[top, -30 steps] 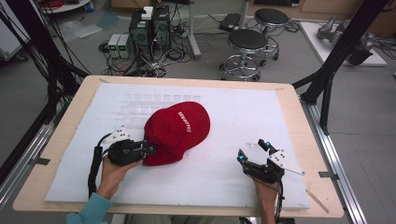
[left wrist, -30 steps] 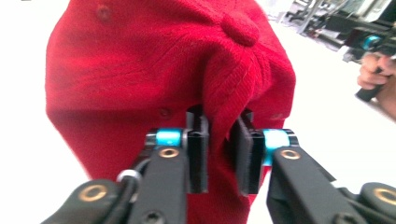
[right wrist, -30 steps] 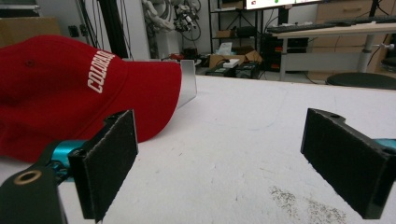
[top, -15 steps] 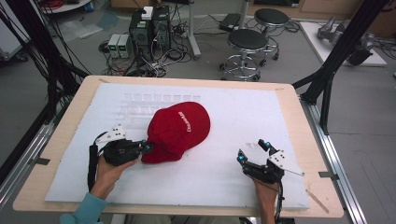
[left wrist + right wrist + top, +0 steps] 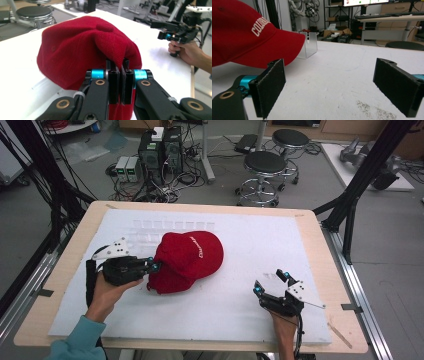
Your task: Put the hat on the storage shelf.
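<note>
A red baseball cap (image 5: 187,260) with white lettering lies on the white board (image 5: 260,245), left of the middle. My left gripper (image 5: 154,266) is at the cap's left side, shut on the cap's fabric at its back edge. In the left gripper view the jaws (image 5: 119,66) pinch a fold of the red cap (image 5: 82,47). Near the board's front right my right gripper (image 5: 270,282) stands open with nothing in it. In the right gripper view the cap (image 5: 244,32) and its brim sit off to the left, beyond the wide-apart gripper (image 5: 329,67).
A clear plastic rack (image 5: 170,226) lies on the board just behind the cap, and a clear holder (image 5: 310,45) shows past the brim. The wooden table rim (image 5: 325,270) frames the board. Stools (image 5: 265,165) and computer gear (image 5: 160,150) stand beyond the far edge.
My left hand has shifted a little left and away from the front edge, still pinching the cap's back edge; the cap has turned slightly. The right gripper has stayed put.
</note>
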Demonstrator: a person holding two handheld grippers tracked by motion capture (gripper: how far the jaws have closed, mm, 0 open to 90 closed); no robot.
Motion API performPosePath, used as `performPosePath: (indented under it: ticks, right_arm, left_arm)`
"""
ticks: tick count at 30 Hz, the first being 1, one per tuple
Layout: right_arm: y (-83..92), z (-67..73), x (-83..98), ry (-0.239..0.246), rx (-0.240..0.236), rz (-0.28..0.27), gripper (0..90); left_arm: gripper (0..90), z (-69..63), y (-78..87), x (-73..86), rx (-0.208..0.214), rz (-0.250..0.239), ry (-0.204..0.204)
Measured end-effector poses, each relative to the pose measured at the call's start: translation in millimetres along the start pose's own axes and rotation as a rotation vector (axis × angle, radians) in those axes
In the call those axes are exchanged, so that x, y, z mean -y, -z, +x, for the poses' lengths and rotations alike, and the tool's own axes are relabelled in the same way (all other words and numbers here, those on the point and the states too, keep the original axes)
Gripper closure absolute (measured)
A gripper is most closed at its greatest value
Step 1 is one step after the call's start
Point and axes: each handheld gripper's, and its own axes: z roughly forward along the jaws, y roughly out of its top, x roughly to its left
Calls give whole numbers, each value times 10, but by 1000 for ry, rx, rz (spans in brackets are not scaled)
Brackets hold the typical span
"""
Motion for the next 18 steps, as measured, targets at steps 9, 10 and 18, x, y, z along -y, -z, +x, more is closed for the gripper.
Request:
performPosePath:
  ticks: [9, 10, 18]
  right_arm:
    - [-6, -16, -5, -14, -8, 7, 100]
    - [-10, -24, -7, -23, -7, 10, 100]
    - [-19, -56, -17, -55, -18, 22, 100]
  left_arm:
    - [873, -8, 213, -309, 24, 3, -78]
    - [873, -15, 245, -349, 24, 3, -89]
    - [873, -72, 381, -539, 61, 5, -139]
